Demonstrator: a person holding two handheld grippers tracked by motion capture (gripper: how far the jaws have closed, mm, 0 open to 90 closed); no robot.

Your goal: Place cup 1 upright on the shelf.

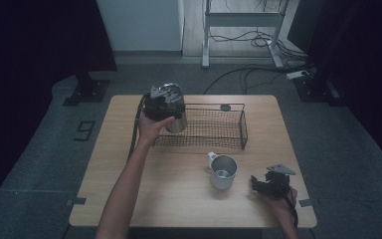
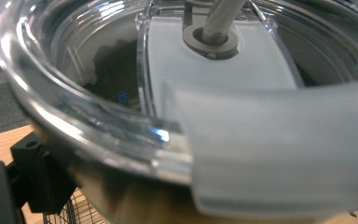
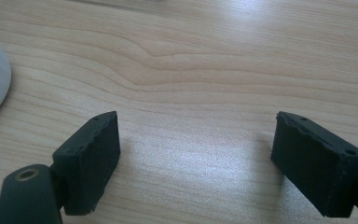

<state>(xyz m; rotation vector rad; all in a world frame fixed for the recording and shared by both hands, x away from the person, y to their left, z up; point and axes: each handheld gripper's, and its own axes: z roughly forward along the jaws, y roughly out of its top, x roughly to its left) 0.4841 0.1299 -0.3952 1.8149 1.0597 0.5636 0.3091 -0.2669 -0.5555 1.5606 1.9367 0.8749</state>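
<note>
L gripper [image 1: 165, 110] clamped on steel tumbler w/ clear lid [image 1: 171, 107] at wire basket [image 1: 214, 130] left end; R gripper [image 1: 259, 185] wide open, empty, on table [image 1: 179, 199] beside steel mug [image 1: 223, 171].

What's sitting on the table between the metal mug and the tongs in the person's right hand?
Nothing: in the high view, bare wooden table separates the metal mug from the right tongs, whose jaws stand open over bare wood.

L arm is extended fwd, left gripper [image 1: 165, 106] held raised; right gripper [image 3: 196, 158] is held low, jaws spread wide.
</note>
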